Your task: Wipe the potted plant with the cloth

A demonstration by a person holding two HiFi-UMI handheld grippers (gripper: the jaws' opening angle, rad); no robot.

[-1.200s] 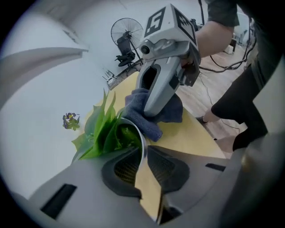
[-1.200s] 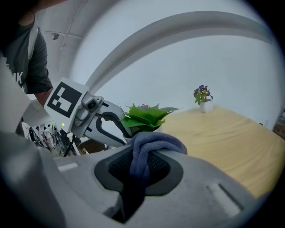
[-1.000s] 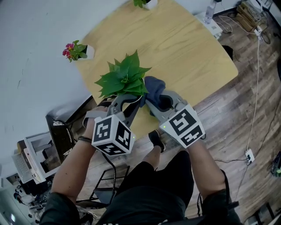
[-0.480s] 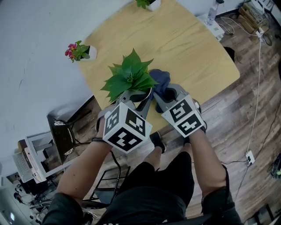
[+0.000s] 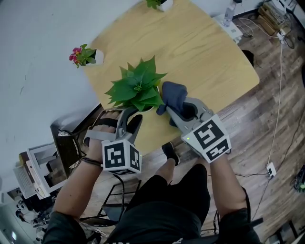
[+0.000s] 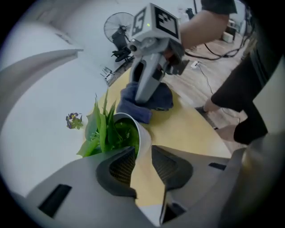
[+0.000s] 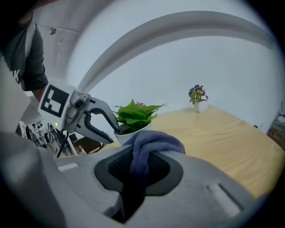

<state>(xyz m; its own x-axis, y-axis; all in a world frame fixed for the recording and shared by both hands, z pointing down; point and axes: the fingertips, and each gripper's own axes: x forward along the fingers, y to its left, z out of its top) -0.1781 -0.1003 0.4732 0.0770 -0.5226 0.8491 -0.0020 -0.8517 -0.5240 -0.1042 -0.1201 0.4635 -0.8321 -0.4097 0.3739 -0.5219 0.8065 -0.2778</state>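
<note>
A leafy green plant in a white pot stands near the front edge of the wooden table. My left gripper sits just in front of the pot. Its jaws are opening, and the left gripper view shows only the pot rim beyond the tips and bare table in the gap. My right gripper is shut on a dark blue cloth, which bunches up right of the leaves. In the right gripper view the cloth hangs between the pads, the plant behind it.
A small pot of pink flowers stands at the table's left edge and another plant at the far edge. Cables lie on the wood floor to the right. Cluttered shelving sits low on the left.
My left gripper has let go of the pot rim and drawn back toward me with its jaws apart. The right gripper and cloth shifted slightly back from the plant.
</note>
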